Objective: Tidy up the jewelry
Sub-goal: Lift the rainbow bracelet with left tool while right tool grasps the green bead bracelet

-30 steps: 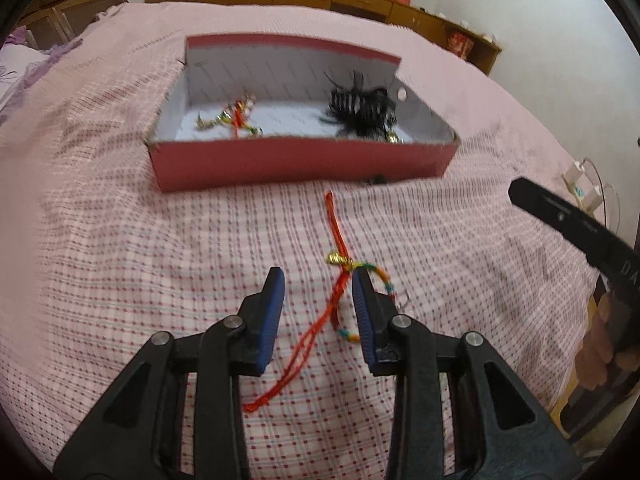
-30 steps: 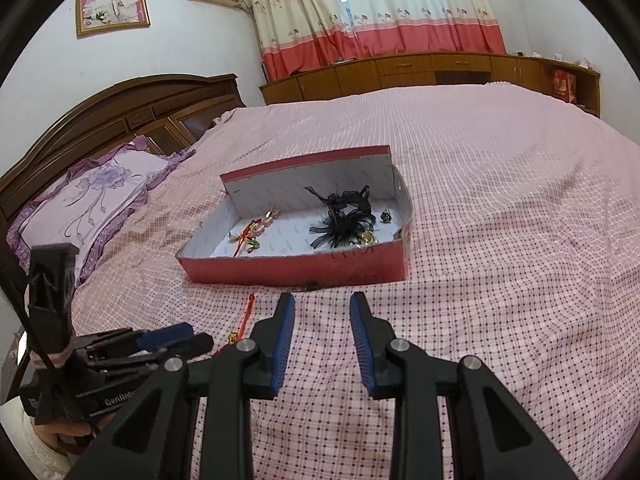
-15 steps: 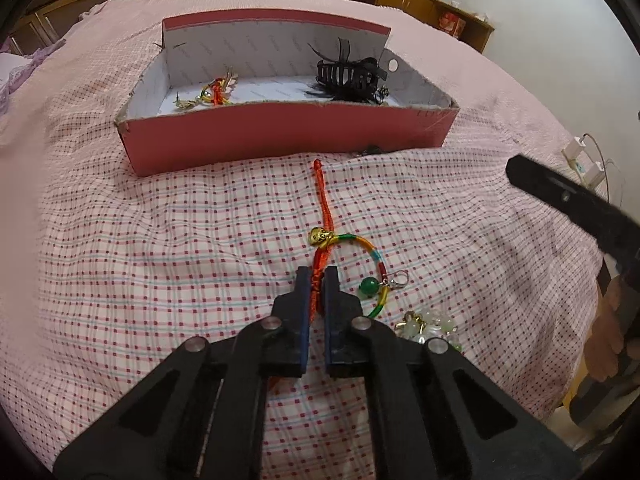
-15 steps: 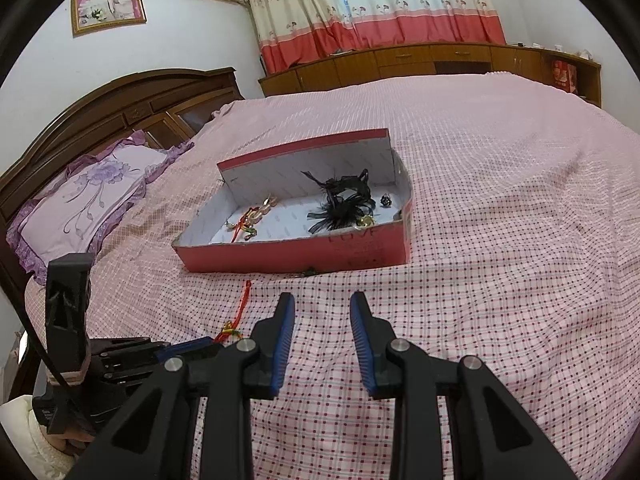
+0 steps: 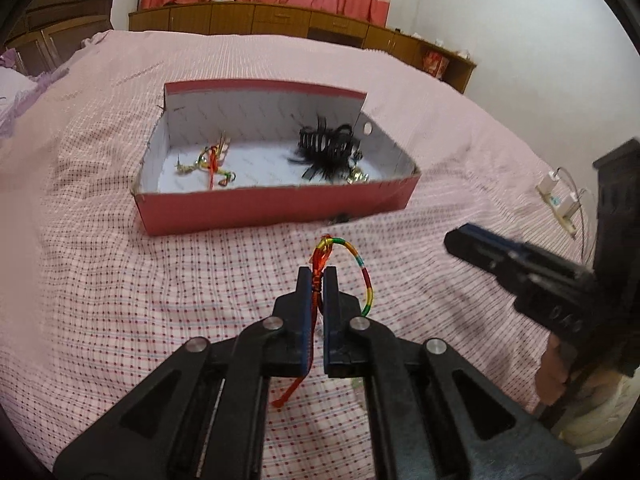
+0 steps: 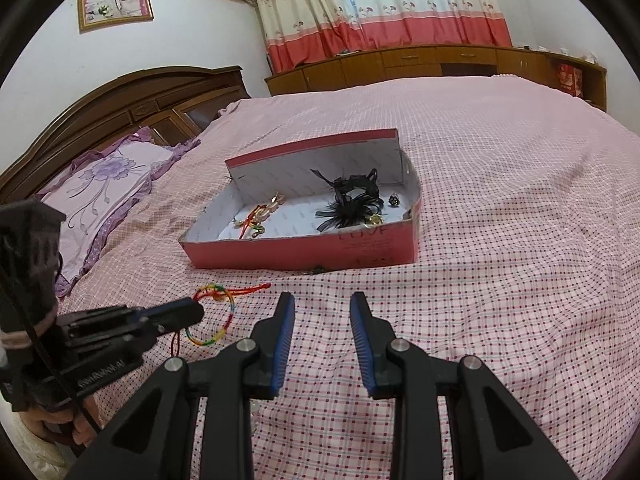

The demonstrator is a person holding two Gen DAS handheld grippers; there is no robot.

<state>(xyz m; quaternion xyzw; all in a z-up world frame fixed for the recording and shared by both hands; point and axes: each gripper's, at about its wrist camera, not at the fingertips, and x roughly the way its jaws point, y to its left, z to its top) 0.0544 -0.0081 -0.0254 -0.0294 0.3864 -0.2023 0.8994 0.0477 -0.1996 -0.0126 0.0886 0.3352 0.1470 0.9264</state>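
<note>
Spreading across both views, one bed under a pink checked cotton bedspread [image 6: 500, 280] carries everything else. One lilac pillow with a printed flower [image 6: 104, 184] lies at its head, beside the dark wooden headboard [image 6: 132, 100]. One shallow red cardboard box with a white lining [image 5: 276, 200] sits open near the middle of the bed, its far flap standing up. Inside it I count two clusters: one black feathered hair clip [image 5: 328, 148] toward the right end, with a small gold piece just beside it, and one tangle of red cord and gold charms [image 5: 212, 164] toward the left end.

Two grippers are in view. The right gripper [image 6: 322, 320] hovers over the bedspread in front of the box, its blue-padded jaws standing apart with nothing between them. The left gripper [image 5: 318, 280] is pressed together on the red cord of one rainbow-wrapped string bracelet [image 5: 362, 276], whose hoop hangs beside the jaws, clear of the bedspread, short of the box. One red cord end dangles below.
</note>
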